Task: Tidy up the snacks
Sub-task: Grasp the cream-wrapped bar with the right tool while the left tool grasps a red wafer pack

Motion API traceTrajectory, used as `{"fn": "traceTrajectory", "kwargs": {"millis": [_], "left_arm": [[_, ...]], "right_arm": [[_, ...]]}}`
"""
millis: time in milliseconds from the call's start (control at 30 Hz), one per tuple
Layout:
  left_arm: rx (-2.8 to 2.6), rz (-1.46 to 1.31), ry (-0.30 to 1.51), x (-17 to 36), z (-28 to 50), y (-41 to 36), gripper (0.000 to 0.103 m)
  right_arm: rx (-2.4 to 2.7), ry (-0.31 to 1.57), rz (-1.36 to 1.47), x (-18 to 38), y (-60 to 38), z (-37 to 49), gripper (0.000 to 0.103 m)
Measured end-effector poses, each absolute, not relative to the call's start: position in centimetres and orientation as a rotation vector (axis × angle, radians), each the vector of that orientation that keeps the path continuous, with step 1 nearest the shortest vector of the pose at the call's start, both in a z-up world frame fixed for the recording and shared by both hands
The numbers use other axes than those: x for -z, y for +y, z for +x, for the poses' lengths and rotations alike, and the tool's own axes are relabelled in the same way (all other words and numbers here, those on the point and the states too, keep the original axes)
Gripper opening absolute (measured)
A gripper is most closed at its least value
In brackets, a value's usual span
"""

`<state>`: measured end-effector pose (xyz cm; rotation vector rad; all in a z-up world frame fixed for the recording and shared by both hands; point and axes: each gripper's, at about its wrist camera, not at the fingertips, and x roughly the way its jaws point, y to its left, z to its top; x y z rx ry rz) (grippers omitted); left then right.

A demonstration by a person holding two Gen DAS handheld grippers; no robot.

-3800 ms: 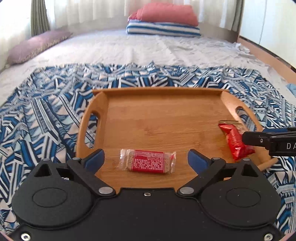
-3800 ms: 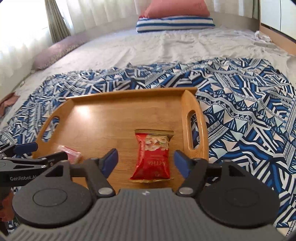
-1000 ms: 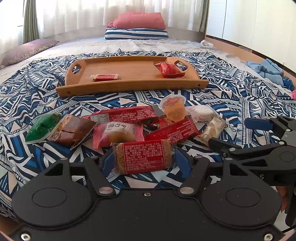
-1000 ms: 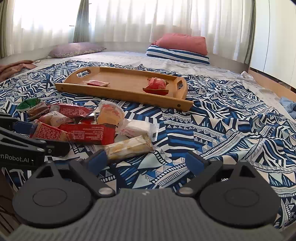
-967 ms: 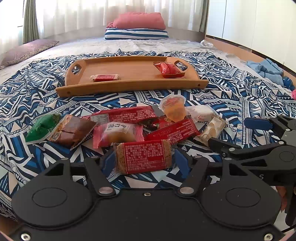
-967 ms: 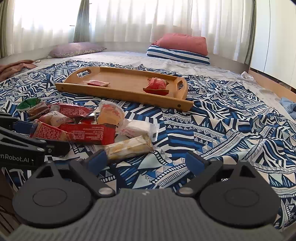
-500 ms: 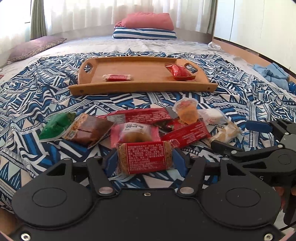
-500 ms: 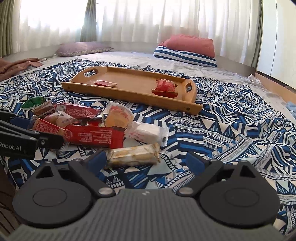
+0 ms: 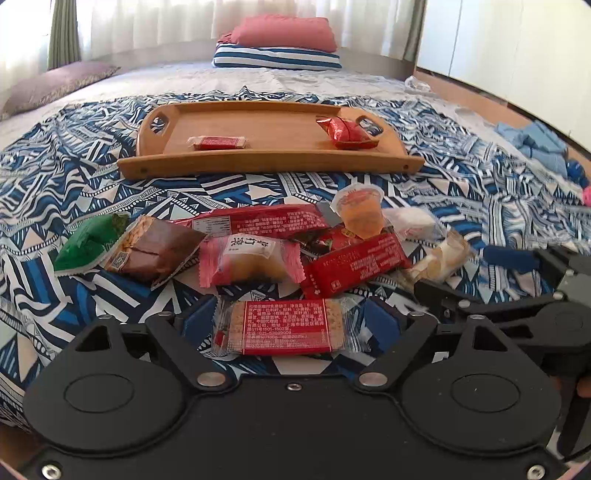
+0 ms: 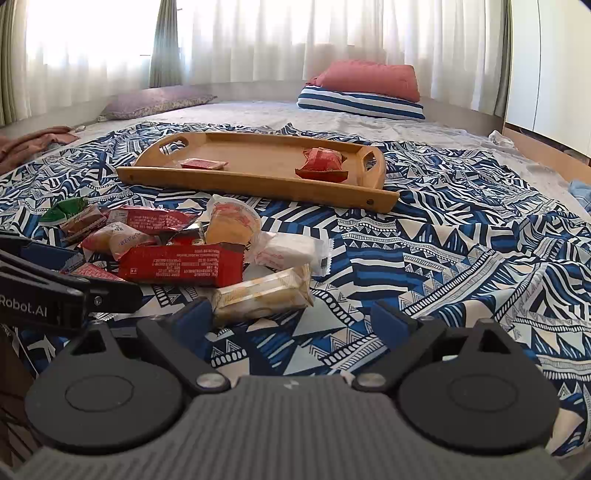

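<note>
The left claw [image 9: 290, 323] points down at the near edge of the snack pile, and its jaws have just been opening. Between its blue pads [image 9: 197, 320] lies a clear-wrapped cereal bar [image 9: 286, 326] with a red label of small white Chinese print, too fine to read beyond some digits. The pads stand off from the wrapper ends, so the bar rests loose on the bedspread [image 9: 55, 192].

The right claw [image 10: 291, 321] is also tilted downward, jaws spread wide with nothing between them. Its left pad [image 10: 194, 319] sits just beside a pale yellow biscuit pack [image 10: 262, 293]. On the left claw's side arm, as the right camera sees it, part of a name reads "Robot.AI" [image 10: 24, 311].

Beyond the claws lies the pile:
- a flat red pack [image 9: 356, 264] with white print
- a pink cake wrapper [image 9: 251, 258] with large Chinese characters on a white patch
- a brown pack [image 9: 155, 251] with a QR code
- a green packet [image 9: 88, 242]
- a long red wrapper [image 9: 255, 221]
- a jelly cup [image 9: 362, 208] with a red-printed lid
- a white wrapped sweet [image 9: 412, 219]

Farther up the bed stands the wooden tray [image 9: 266, 162]. It holds a small red-labelled bar [image 9: 217, 142] towards its left and a red packet [image 9: 345, 133] by its right handle. Past the tray, a red pillow [image 9: 280, 31] lies on a striped one [image 9: 277, 59].
</note>
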<state>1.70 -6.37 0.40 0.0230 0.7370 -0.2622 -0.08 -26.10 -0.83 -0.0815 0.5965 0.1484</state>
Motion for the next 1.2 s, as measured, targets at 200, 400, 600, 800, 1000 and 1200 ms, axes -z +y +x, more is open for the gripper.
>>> {"fn": "traceTrajectory", "kwargs": {"millis": [200, 400, 600, 800, 1000, 1200], "left_arm": [[0.272, 0.101, 0.715, -0.5, 0.4, -6.7, 0.076], [0.258, 0.081, 0.721, -0.6, -0.2, -6.2, 0.081], [0.221, 0.058, 0.705, -0.9, -1.0, -5.6, 0.092], [0.229, 0.067, 0.72, -0.1, -1.1, -5.6, 0.094], [0.273, 0.075, 0.717, -0.4, -1.3, -5.9, 0.069], [0.275, 0.063, 0.712, -0.8, -1.5, -5.9, 0.063]], "right_arm": [[-0.158, 0.59, -0.095, 0.6, -25.8, -0.1, 0.099], [-0.167, 0.596, -0.09, 0.6, -25.8, 0.0, 0.099], [-0.172, 0.588, -0.083, 0.2, -25.7, 0.2, 0.099], [-0.19, 0.601, -0.058, 0.2, -25.3, 0.5, 0.099], [-0.193, 0.616, -0.133, 0.6, -24.2, 0.7, 0.099], [-0.223, 0.636, -0.117, 0.4, -23.8, 0.8, 0.082]]}}
